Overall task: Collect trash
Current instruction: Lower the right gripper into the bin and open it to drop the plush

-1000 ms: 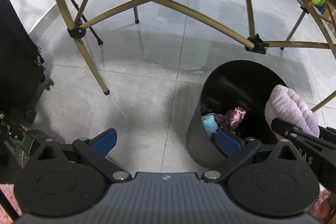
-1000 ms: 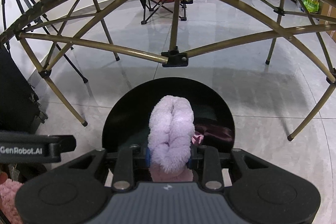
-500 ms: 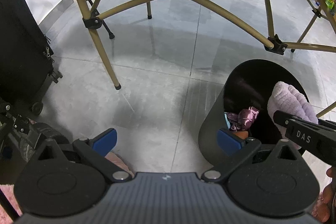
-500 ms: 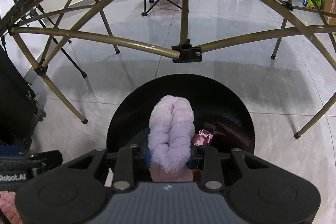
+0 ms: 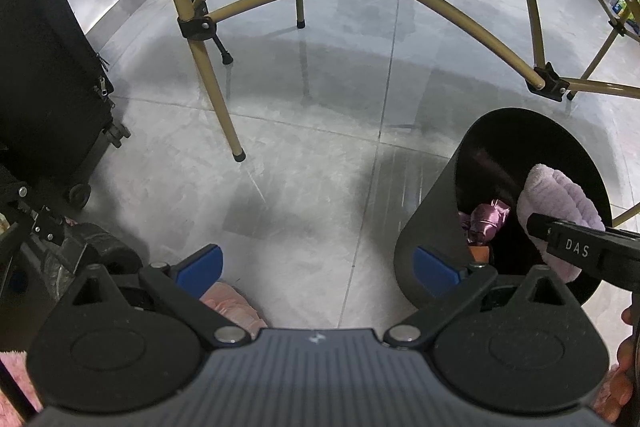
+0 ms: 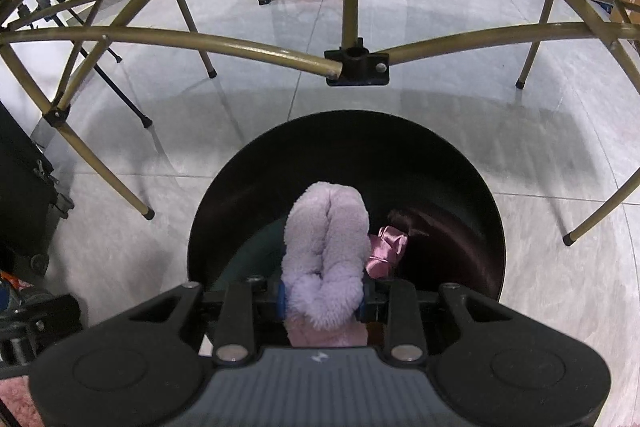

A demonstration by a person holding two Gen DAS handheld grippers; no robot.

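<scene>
1. Right tool is closed on a fluffy lilac cloth; both blue pads press its lower part, and the folded top stands up between the fingers.
2. Left tool is open and holds nothing. Its blue pads stand well apart over the floor.
3. That cloth hangs over the mouth of the black bin, which stands on the floor under the folding desk frame. In the left view the cloth is just inside the bin rim, with the right tool coming in from the side.
4. Progress, as I judge it: some trash is already collected, because a shiny pink wrapper lies inside the bin. The cloth is carried to the bin but not yet released, so this piece is only almost done.
5. What is left: opening the right tool so the cloth falls in. A pink fluffy thing lies on the floor just below the left tool; possibly it is the next piece, but I cannot be sure that it is trash.
6. Hard to see: the bottom of the bin is dark, and the cloth covers part of it, so I cannot tell how many things are in it. A small orange-brown thing beside the wrapper in the left view is too hidden to name. The pink fluffy thing is mostly cut off by the left tool body.
</scene>
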